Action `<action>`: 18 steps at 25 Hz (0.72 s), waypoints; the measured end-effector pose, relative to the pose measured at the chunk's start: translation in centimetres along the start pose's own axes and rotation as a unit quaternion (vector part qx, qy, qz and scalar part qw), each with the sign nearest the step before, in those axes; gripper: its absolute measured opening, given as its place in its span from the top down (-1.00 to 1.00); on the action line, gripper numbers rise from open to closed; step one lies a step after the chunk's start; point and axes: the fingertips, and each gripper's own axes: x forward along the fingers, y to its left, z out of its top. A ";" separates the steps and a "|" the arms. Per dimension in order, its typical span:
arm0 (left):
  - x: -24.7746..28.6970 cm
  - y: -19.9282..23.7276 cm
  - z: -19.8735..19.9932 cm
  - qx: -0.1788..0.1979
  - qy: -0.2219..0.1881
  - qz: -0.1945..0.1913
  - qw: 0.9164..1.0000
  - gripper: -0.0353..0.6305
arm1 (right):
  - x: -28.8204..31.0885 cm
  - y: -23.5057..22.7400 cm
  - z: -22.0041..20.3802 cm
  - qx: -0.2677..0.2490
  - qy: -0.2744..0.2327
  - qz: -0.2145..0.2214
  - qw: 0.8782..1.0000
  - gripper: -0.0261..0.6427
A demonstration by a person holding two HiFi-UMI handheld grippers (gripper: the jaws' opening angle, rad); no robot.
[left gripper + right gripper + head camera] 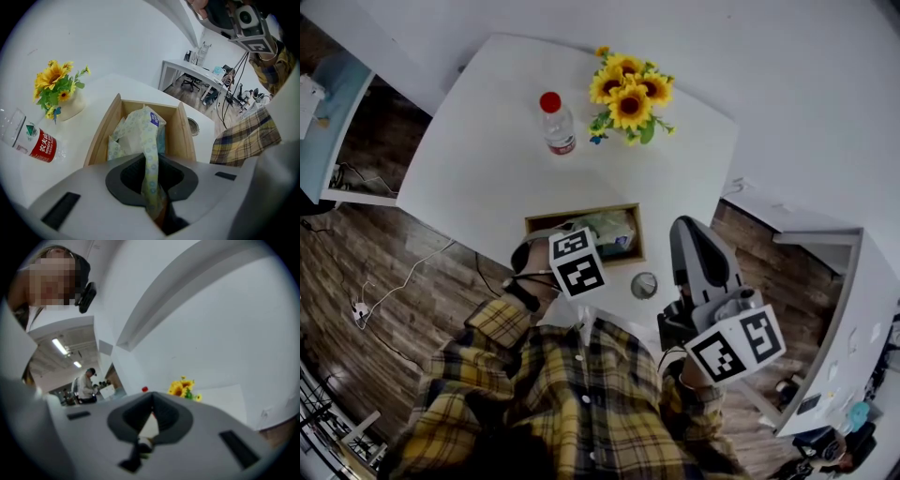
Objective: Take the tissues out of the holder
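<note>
A: On the white table, near edge: the wooden holder, an open box. Contents?

B: One tissue pack, pale wrapper with a ring pattern, lying inside the holder. Its near end is drawn up and out of the box, into the left gripper.

A: Jaw state, left?

B: Clamped on that wrapper end. The strip runs straight between the two pads and is pinched there. The rest of the pack sits in the holder.

A: Right gripper?

B: Jaws together, tips meeting. It is held up to the right of the holder, well apart from it, pointing toward the far wall.

A: Other items, descending size.

B: Sunflowers in a pale pot, far right of the table. Clear bottle with red cap and red label, just left of the flowers, upright. Small round metal disc, flat on the table just right of the holder.
</note>
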 end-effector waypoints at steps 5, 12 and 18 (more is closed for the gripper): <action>-0.7 -0.2 0.0 0.000 -0.003 0.007 1.000 0.71 | -0.2 0.5 0.3 -0.007 -0.002 0.003 1.000 0.89; -2.4 -0.1 0.2 -0.001 -0.019 0.024 1.000 0.71 | -0.1 1.3 0.8 -0.018 -0.004 0.013 1.000 0.89; -4.5 0.1 0.7 -0.013 -0.048 0.044 0.998 0.71 | 0.9 2.6 2.0 -0.034 -0.008 0.036 0.999 0.89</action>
